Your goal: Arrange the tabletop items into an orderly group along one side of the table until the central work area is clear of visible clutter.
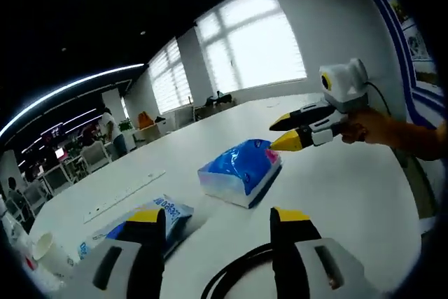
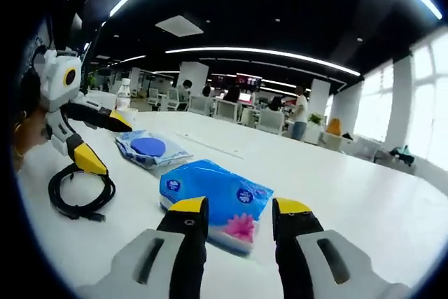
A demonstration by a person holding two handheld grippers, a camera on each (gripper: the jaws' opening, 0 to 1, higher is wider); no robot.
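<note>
White tabletop (image 1: 350, 194) spreads under both tools. In the left gripper view, the left gripper (image 1: 220, 223) rises with its yellow-tipped jaws standing apart and nothing between them. Ahead of those jaws, just past the gap, lies the blue tissue pack (image 1: 240, 171), flat on the table. Beside the left jaw, close in, sits a flat wet-wipes pack (image 1: 150, 222) with a blue and white cover, partly hidden by that jaw. A black cable (image 1: 234, 271) loops on the table between the two jaws, near their base. Farther off to the left of the tool stands a paper cup (image 1: 47, 250). Beyond the tissue pack, the right gripper (image 1: 283, 133) hangs above the table, held by a hand (image 1: 371, 127), its two yellow tips apart.

In the right gripper view, the right gripper (image 2: 240, 209) has its jaws spread, with no object clamped. The blue tissue pack (image 2: 213, 197) lies directly ahead of the jaws, its near end showing in the gap between the tips; whether the tips touch it cannot be told. Beyond it and to the left rests the wet-wipes pack (image 2: 149, 148). Farther left, the left gripper (image 2: 105, 139) hovers over the coiled black cable (image 2: 80, 197), jaws parted. A water bottle (image 2: 123, 96) stands behind that gripper, at the far side of the table.
</note>
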